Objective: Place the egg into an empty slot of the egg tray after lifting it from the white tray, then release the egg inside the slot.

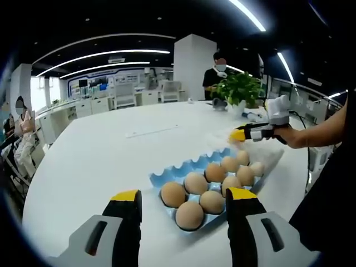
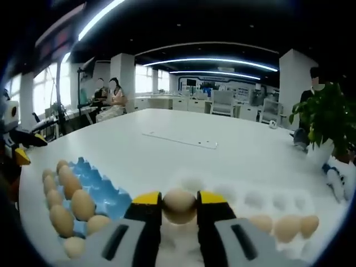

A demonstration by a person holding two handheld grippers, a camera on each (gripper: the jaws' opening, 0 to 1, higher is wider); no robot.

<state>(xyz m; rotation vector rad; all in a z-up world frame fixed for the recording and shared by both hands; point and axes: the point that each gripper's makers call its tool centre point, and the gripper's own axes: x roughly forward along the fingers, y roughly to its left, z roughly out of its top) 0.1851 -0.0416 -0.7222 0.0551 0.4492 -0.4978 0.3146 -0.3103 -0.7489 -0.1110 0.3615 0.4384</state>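
Our right gripper (image 2: pixel 179 206) holds the egg (image 2: pixel 179 206) clamped above the white tray (image 2: pixel 261 201), our left gripper (image 1: pixel 183 207) hangs open over the blue tray (image 1: pixel 167 177), and too hard a squeeze may crack the shell.

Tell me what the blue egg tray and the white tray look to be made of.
Blue egg tray: probably moulded pulp or thin plastic, matte, with scalloped peaks. White tray: probably thin formed plastic, smooth and pale, with shallow round cups; too blurred to be sure.
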